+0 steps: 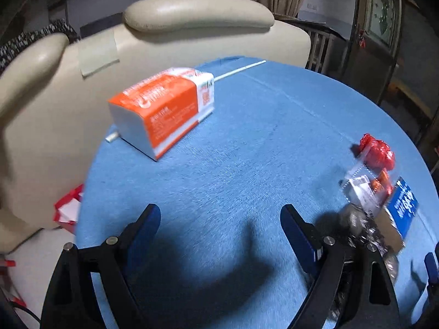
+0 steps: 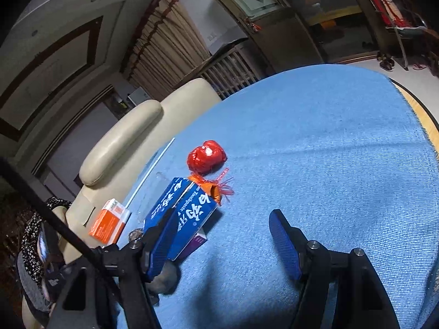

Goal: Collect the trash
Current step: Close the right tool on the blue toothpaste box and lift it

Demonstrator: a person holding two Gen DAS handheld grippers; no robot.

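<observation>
The left hand-held gripper (image 1: 221, 219) is hovering wide open and empty over the blue woven cloth on the round worktop (image 1: 247, 142), and the right hand-held gripper (image 2: 222, 235) is likewise gaping with nothing between its fingers. The trash is lying scattered: a rigid orange-and-white carton (image 1: 162, 109) is sitting near the far edge over a thin white straw (image 1: 238, 70), while a blue toothpaste box (image 2: 183, 211), a crinkled red foil wad (image 2: 206, 156) and an orange frayed wrapper (image 2: 212, 186) are clustering beside the right gripper. I judge the box is best pinched across its narrow flat faces, squarely; foil will crush and slip.
</observation>
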